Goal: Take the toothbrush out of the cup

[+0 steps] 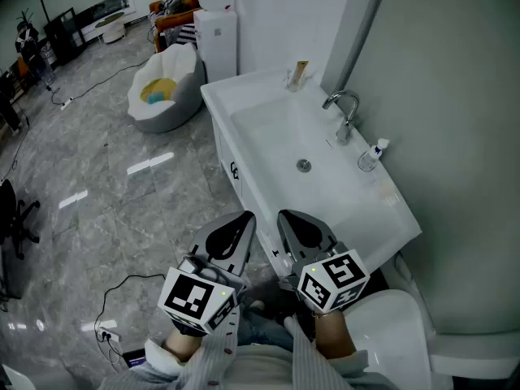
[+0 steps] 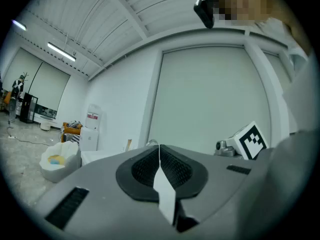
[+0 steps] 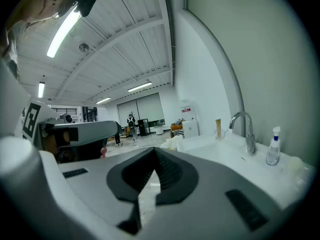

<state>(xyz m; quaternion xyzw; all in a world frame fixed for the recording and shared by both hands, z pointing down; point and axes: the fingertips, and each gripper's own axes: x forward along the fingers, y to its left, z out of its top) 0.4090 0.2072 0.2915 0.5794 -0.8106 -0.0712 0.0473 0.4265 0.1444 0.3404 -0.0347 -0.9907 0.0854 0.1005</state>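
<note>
Toothbrush [image 1: 301,71] stands upright in the cup [image 1: 291,80], upper centre of the head view, at the worktop's [image 1: 244,88] far corner.
Right hand-held gripper [image 1: 284,215] and left hand-held gripper [image 1: 248,215] sit low in frame, well apart from it, jaws together, empty. The right one is nearer in line, so it's the likely reach.
</note>
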